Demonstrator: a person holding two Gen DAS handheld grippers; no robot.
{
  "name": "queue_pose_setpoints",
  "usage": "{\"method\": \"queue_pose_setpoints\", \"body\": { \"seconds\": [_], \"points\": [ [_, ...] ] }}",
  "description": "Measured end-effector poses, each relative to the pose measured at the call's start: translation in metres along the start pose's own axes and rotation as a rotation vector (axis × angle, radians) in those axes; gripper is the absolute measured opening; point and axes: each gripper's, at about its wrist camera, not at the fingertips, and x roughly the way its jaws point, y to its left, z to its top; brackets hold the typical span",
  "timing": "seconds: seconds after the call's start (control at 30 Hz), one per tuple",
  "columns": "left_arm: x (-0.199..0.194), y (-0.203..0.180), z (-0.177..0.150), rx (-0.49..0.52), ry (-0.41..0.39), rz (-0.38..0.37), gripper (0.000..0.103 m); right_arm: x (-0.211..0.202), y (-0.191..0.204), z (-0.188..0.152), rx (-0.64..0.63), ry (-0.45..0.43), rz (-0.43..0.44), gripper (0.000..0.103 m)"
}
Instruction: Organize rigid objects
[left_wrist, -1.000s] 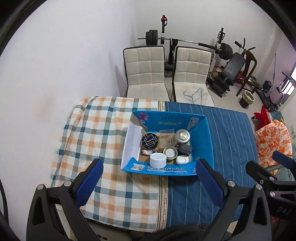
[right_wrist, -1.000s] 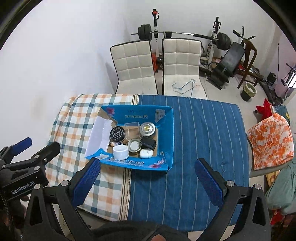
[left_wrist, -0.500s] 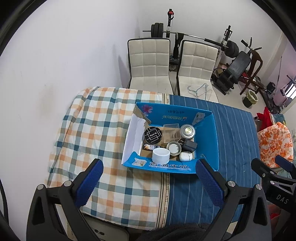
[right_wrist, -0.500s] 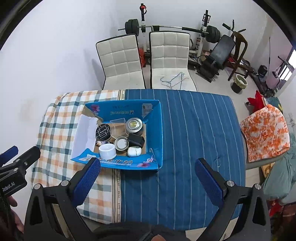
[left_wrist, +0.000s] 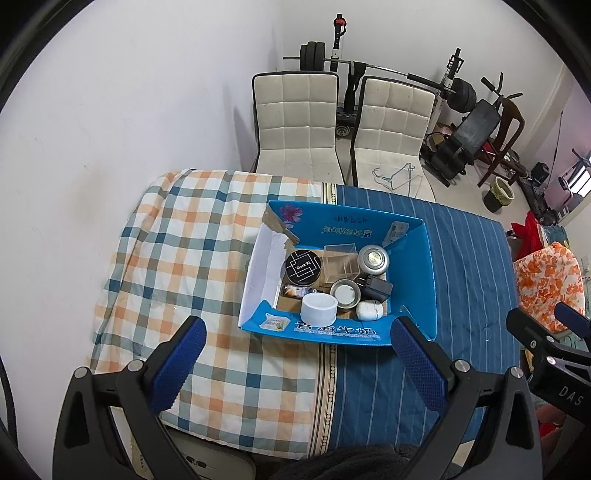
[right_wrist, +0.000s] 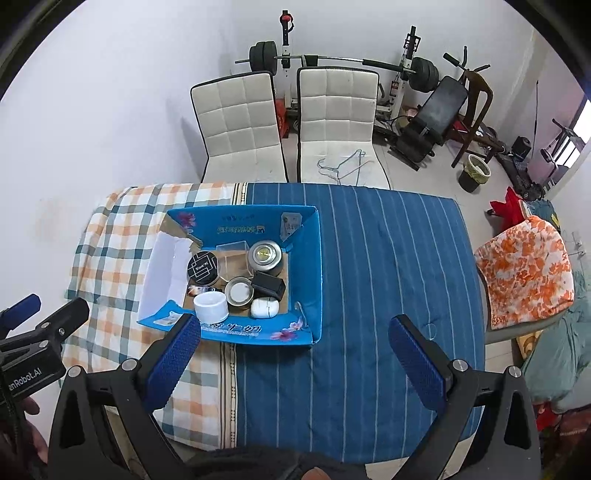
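Both grippers are hovering w/ jaws spread wide, nothing between them: left gripper (left_wrist: 295, 363), right gripper (right_wrist: 293, 360). Just beyond the left jaws, blue carton (left_wrist: 417, 266) is sitting on the cloth-covered table (left_wrist: 184, 258), w/ Chinese print on its near flap. Inside it, white tub (left_wrist: 318, 307) is lying nearest, then a black round tin (left_wrist: 302, 266) reading "Blank ME". In right view, left gripper's body is showing "enRobot.AI".

White chairs (left_wrist: 295, 122), barbell rack (right_wrist: 332, 62)

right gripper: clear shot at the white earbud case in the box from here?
Probably yes. The right gripper is open and empty above the table, and the white earbud case lies uncovered by the blue box's near wall, touching the black adapter.
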Motion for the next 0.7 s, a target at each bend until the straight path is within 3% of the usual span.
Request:
{"method": "queue_pose_setpoints", "body": {
  "seconds": [0.7],
  "points": [
    [-0.008,-0.002,0.003,-0.003,-0.021,0.009,0.102,-0.013,-0.006,0.005,0.000,-0.029,-0.004,0.103]
  ]
}}
